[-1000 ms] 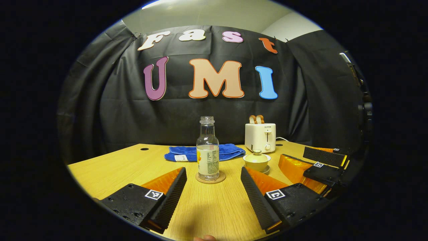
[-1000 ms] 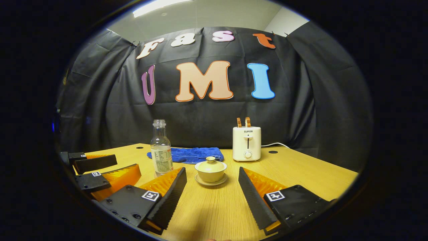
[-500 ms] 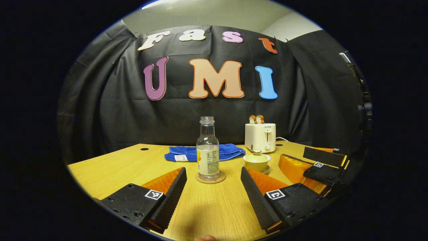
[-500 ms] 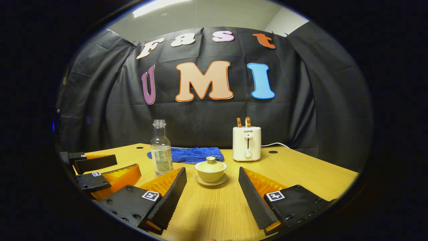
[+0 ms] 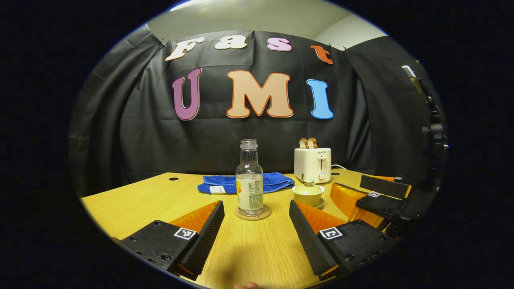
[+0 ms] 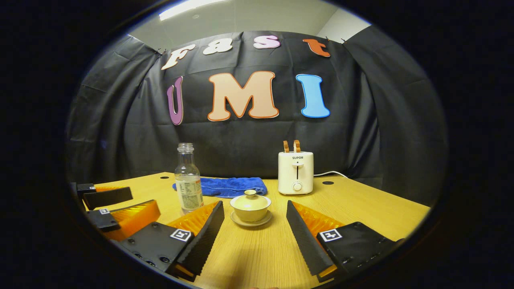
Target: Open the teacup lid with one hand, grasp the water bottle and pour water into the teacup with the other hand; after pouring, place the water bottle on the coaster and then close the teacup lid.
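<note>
A clear uncapped water bottle stands upright on a round cork coaster, straight ahead of my open left gripper, which holds nothing. To its right sits a pale yellow teacup on a saucer, its lid on. In the right gripper view the lidded teacup is centred a short way ahead of my open, empty right gripper, and the bottle stands to its left. The right gripper appears at the right of the left gripper view, the left gripper at the left of the right gripper view.
A folded blue cloth lies behind the bottle. A white toaster with two slices of toast stands at the back, its cord trailing right. The wooden table has small round holes near its far edge.
My right gripper has edged forward and slightly up, so the teacup sits a little nearer and lower in its view. The left gripper, bottle and teacup have stayed put.
</note>
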Action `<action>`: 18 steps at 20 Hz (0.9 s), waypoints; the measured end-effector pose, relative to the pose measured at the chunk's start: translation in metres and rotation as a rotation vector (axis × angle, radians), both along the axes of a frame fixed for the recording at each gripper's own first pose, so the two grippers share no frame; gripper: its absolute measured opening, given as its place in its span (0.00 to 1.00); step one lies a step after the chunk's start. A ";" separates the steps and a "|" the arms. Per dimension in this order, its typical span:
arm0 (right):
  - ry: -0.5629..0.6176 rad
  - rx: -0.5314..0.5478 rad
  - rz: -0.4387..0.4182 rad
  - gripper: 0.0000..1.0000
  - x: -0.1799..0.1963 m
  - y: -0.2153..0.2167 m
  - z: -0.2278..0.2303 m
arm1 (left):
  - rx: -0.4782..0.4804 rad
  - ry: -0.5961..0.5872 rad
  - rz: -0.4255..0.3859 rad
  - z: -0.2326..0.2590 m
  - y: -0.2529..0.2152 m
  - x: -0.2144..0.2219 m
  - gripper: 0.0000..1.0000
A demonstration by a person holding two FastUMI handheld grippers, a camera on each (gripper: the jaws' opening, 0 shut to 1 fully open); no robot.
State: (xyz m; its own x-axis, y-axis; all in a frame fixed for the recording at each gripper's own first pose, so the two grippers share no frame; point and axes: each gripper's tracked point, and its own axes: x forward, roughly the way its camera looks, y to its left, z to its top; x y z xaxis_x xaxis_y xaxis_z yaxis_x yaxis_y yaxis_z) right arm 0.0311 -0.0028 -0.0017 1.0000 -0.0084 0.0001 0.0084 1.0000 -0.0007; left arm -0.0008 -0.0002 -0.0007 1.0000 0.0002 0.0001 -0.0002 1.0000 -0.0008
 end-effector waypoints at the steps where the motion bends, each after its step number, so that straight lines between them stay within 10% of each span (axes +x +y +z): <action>1: 0.000 -0.002 -0.008 0.98 0.011 -0.001 0.000 | 0.000 0.000 0.000 0.001 0.000 0.000 0.95; 18: 0.181 -0.009 0.047 0.95 0.150 0.018 -0.035 | -0.001 0.000 0.000 0.000 0.000 -0.001 0.96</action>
